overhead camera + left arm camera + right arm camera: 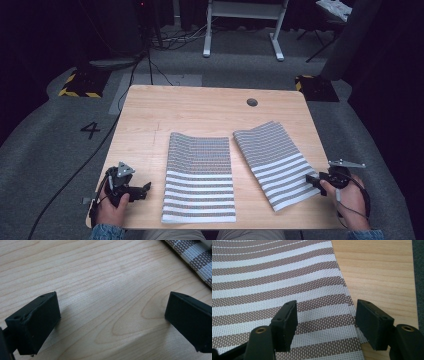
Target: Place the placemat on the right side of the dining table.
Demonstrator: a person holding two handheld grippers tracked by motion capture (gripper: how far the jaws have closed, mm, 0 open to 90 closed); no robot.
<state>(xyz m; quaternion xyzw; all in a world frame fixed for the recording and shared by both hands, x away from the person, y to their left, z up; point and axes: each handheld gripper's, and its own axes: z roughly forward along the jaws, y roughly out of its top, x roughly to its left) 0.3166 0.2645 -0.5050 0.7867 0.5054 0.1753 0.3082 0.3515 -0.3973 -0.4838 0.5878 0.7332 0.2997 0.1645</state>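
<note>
Your right gripper [313,180] gapes empty over the skewed grey-and-white striped woven mat [276,162], whose long axis angles away leftward; your left gripper [145,189] gapes empty above the light wooden table [200,107].

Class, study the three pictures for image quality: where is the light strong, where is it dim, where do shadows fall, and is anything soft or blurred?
High view: the table is brightly lit while the floor and room around it sink into darkness. Left gripper view: a pale sheen lies on the wood, soft shadows spread beside the left gripper, whose near jaws look slightly soft. Right gripper view: the striped mat weave is crisp, with shadow under the right gripper.
</note>
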